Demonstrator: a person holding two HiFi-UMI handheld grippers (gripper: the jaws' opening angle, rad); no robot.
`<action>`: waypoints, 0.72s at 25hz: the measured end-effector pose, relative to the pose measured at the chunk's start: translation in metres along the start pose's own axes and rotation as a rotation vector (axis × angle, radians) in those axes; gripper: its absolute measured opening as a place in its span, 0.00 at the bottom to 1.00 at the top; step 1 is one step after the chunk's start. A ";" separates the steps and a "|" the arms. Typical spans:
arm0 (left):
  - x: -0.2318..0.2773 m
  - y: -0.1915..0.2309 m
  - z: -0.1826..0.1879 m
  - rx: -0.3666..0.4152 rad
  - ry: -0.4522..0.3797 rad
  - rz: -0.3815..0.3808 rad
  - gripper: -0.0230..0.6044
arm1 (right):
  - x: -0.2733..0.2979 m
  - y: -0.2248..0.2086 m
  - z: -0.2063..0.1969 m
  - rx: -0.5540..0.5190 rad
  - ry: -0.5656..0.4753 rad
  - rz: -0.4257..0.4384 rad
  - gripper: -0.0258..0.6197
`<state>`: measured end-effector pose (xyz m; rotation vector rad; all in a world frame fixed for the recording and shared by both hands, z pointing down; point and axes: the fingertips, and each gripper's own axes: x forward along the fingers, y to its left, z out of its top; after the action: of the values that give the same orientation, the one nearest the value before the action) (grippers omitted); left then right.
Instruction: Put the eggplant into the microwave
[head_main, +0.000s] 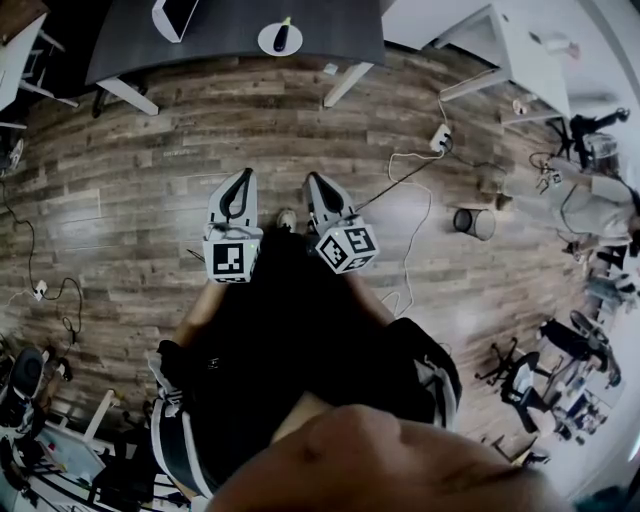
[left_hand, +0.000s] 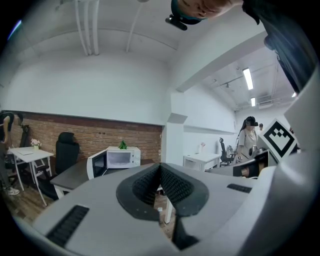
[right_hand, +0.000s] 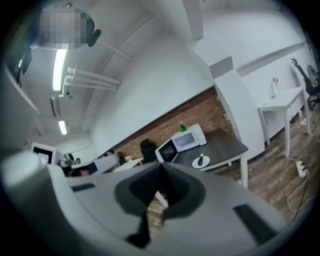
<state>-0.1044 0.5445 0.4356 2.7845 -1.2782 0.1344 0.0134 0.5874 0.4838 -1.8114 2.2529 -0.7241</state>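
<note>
Left tool and right tool are both pressed together and empty. They hang over the floor, well apart from the tabletop at 12 o'clock. There the eggplant lies on a plate, with the open microwave at its 10 o'clock. This looks like the approach: next, step closer, spread one tool and pinch the eggplant.

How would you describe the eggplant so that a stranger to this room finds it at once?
Look to the brick wall, then the dark table before it, which bears a white microwave with its door open. Beside the microwave lies a round white plate; the eggplant is the small dark thing with a green tip, alone on that plate.
</note>
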 end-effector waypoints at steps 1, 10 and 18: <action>0.001 -0.003 0.000 -0.004 0.004 0.003 0.10 | -0.002 -0.003 0.001 0.003 0.000 0.001 0.09; 0.026 -0.035 -0.002 0.013 0.017 0.023 0.10 | -0.006 -0.036 0.009 0.000 0.022 0.035 0.09; 0.034 -0.035 -0.009 0.002 0.037 0.047 0.10 | 0.003 -0.053 0.003 0.010 0.044 0.051 0.09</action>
<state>-0.0564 0.5427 0.4470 2.7415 -1.3354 0.1891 0.0605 0.5753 0.5062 -1.7435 2.3103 -0.7718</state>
